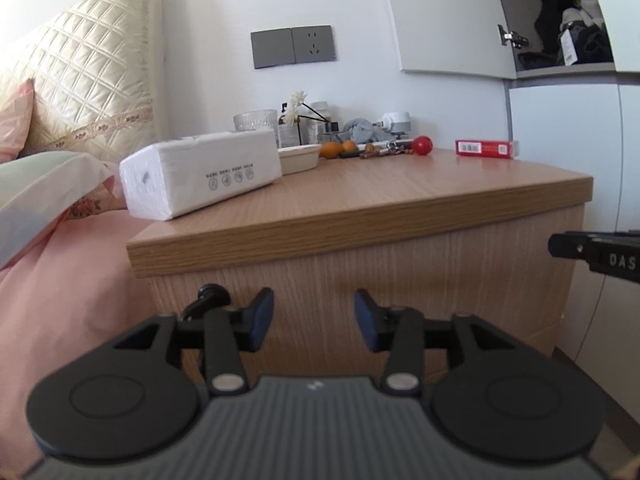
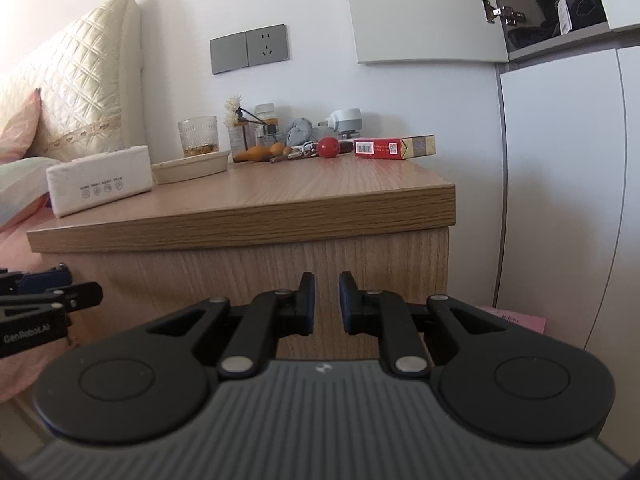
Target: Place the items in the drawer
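A wooden nightstand (image 1: 360, 208) (image 2: 248, 216) stands before me with its drawer front (image 1: 360, 280) (image 2: 240, 272) closed. On top lie a white tissue pack (image 1: 200, 172) (image 2: 100, 186), a red box (image 1: 485, 148) (image 2: 390, 147), a red ball (image 1: 422, 145) (image 2: 328, 147) and keys (image 2: 298, 155). My left gripper (image 1: 314, 318) is open and empty, close to the drawer front. My right gripper (image 2: 326, 302) is open by a narrow gap and empty, facing the drawer front's right part.
A cream dish (image 1: 299, 158) (image 2: 192, 167), a glass (image 2: 199, 136), orange fruit (image 1: 338, 148), bottles and a grey cloth (image 2: 300, 130) crowd the back. A bed with pink sheets (image 1: 60, 280) is left; white cabinet doors (image 2: 560, 180) right. A pink paper (image 2: 516, 318) lies on the floor.
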Demonstrator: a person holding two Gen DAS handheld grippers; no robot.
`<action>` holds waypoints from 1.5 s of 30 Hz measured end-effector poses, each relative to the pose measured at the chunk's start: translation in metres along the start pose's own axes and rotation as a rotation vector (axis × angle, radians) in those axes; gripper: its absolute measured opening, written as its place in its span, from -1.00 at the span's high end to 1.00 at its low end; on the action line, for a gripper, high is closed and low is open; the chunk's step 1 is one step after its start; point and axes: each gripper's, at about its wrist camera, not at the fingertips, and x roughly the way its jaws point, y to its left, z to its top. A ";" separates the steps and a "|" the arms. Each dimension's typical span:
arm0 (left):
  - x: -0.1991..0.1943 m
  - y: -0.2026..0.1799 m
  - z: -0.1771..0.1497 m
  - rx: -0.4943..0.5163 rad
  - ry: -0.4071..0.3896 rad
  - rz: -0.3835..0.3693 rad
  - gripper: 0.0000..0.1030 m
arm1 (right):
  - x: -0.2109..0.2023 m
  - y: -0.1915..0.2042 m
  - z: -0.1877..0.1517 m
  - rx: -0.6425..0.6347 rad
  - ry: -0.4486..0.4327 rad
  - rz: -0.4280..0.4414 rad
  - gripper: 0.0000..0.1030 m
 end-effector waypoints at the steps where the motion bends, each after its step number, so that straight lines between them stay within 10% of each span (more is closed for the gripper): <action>1: -0.003 0.000 0.000 -0.003 0.003 -0.001 -0.21 | -0.003 0.001 0.001 0.001 0.001 0.003 0.68; 20: -0.074 0.003 0.006 -0.059 -0.016 0.006 -0.94 | -0.064 0.020 0.021 -0.080 0.038 0.118 0.65; 45: -0.151 0.005 -0.016 -0.060 -0.090 0.035 -0.98 | -0.149 0.033 0.004 -0.026 -0.020 0.201 0.32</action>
